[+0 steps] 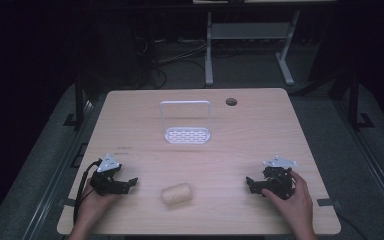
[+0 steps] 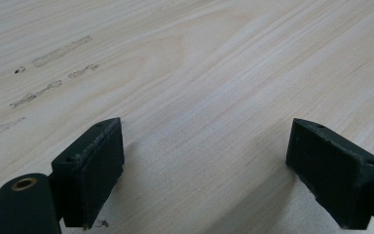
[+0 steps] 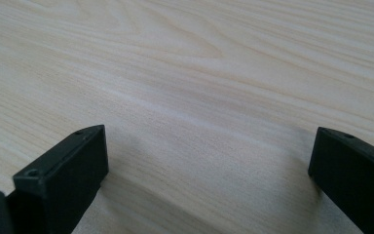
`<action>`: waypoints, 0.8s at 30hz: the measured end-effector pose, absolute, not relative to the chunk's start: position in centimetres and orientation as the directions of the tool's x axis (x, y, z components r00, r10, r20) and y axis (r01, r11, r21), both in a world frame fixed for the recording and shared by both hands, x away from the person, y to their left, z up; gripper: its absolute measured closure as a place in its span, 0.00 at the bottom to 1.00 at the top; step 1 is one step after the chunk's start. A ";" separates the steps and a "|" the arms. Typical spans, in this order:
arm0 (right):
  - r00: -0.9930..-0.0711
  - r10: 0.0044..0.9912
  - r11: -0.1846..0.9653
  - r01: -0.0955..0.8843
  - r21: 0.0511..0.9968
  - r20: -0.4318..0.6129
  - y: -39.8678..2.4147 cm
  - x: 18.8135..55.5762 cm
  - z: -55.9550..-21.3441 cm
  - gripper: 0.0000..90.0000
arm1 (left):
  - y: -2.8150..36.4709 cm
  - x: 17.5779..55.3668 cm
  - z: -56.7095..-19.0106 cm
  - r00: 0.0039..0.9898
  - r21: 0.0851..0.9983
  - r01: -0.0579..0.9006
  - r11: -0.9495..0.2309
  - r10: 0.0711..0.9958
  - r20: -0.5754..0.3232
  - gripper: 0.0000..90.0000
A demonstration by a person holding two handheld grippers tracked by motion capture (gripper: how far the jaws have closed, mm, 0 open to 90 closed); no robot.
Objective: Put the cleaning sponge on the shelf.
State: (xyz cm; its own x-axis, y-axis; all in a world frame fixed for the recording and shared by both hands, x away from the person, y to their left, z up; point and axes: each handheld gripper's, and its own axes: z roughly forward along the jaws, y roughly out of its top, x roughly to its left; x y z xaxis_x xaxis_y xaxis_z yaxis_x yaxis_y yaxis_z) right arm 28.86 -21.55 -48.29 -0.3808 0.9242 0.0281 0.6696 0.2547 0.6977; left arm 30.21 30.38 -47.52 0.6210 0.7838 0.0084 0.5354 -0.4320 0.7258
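A cream-coloured roll (image 1: 177,194) lies on the wooden table (image 1: 200,155) near its front edge, between the two hands. My left gripper (image 1: 130,184) rests on the table to the roll's left, jaws pointing right toward it, open and with nothing in them. In the left gripper view its gripper (image 2: 204,161) has the two black pads wide apart over bare wood. My right gripper (image 1: 250,185) sits to the roll's right, pointing left. The right gripper view has my right gripper (image 3: 207,168) open too, only wood grain between the jaws.
A white wire rack (image 1: 186,122) with a perforated base stands upright at the table's middle back. A dark round cable hole (image 1: 231,101) is at the far right. Faint scuff marks (image 2: 53,73) streak the wood ahead of the left gripper. Beyond the table stand desk legs and cables on the floor.
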 end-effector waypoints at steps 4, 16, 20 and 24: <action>-0.381 0.924 0.255 0.670 0.698 0.028 -21.6 28.9 -48.3 0.01 | 30.4 30.2 -47.5 0.621 0.726 0.535 -0.432 0.784 0.008 0.15; -0.380 0.924 0.254 0.670 0.698 0.028 -21.6 28.9 -48.3 0.01 | 30.4 30.1 -47.5 0.626 0.728 0.532 -0.432 0.780 0.005 0.15; -0.380 0.924 0.255 0.670 0.697 0.028 -21.5 28.9 -48.3 0.01 | 30.4 30.1 -47.4 0.632 0.729 0.532 -0.430 0.775 -0.004 0.15; -0.380 0.924 0.254 0.670 0.697 0.028 -21.6 28.9 -48.3 0.01 | 30.4 30.0 -47.2 0.634 0.735 0.526 -0.429 0.773 -0.003 0.15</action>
State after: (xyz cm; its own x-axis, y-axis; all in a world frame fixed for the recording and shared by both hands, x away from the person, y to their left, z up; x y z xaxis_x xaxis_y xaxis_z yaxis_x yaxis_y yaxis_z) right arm 28.85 -21.55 -48.28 -0.3804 0.9244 0.0283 0.6700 0.2544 0.6974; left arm 29.95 30.42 -47.19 0.6343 0.7730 -0.0027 0.5257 -0.4289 0.7346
